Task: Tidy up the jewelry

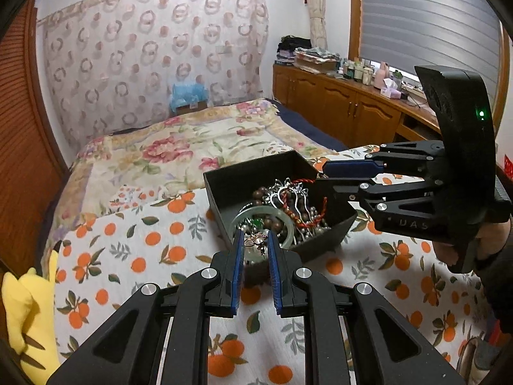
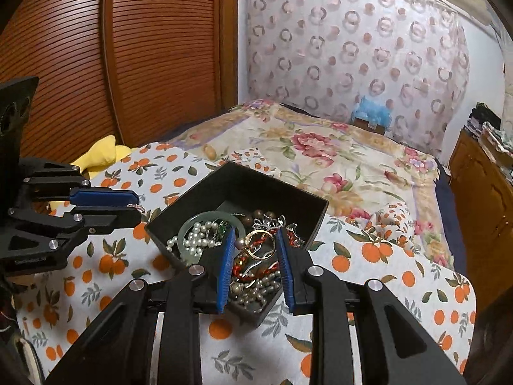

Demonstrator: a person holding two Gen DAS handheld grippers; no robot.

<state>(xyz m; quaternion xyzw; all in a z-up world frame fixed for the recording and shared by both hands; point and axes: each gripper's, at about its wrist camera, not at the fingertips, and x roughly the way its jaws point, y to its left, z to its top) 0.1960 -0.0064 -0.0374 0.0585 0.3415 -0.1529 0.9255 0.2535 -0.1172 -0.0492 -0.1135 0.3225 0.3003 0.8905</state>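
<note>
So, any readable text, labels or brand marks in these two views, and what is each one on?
"UAS": pale letters on the body of the right claw, left wrist view; the word may run on, and the rest is unclear.
A small line of pale print on the body of the left claw, right wrist view: too blurred to read.
Nothing else is legible.

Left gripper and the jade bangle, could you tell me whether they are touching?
Apart. The right wrist view shows the left gripper outside the black box, its wall between gripper and jade bangle.
</note>
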